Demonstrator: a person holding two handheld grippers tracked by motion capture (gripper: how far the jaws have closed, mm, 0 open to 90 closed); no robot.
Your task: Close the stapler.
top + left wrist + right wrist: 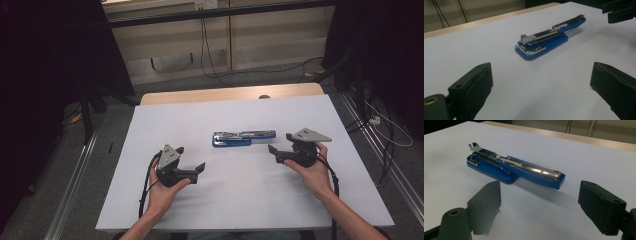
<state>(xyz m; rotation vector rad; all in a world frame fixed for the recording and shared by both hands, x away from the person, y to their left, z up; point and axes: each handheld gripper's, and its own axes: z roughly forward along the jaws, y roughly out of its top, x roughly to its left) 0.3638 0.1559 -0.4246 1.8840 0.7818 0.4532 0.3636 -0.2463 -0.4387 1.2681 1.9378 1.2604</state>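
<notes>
The blue stapler [243, 138] lay swung open near the middle of the white bench [150, 200], its long axis running left to right, so one end pointed towards each hand. The right tool [276, 151] stood just beside the stapler's right end and nearer to it than the left tool [192, 167], which sat well apart, below and left of the base. Both tools gaped wide with nothing between their jaws, each facing the stapler.
</notes>
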